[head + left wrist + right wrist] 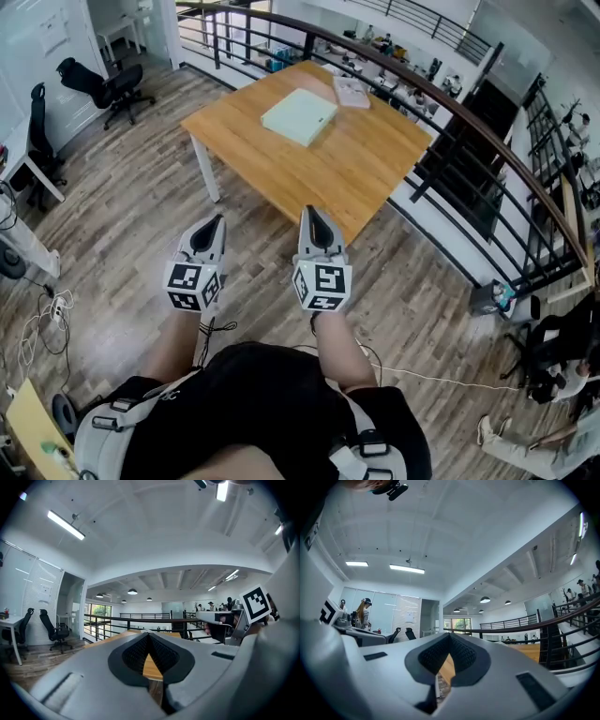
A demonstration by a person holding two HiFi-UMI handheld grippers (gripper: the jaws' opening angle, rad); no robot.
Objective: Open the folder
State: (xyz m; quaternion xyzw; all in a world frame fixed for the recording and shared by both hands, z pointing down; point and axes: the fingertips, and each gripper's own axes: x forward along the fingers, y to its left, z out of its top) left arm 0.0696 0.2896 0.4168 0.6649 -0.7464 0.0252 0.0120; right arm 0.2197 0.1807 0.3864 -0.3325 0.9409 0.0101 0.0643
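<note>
Presently both claws are closed tight on nothing. I hold the left claw (216, 223) and right claw (309, 214) side by side, roughly level, over the wooden floor (141, 216) short of the desk (366, 169). The folder (299, 115), pale green, lies flat and shut toward the desk's far side, well apart from both claws. My judgement: approach step, nothing yet touched. The next move calls for closing in, parting one claw, and catching the cover's free edge.
</note>
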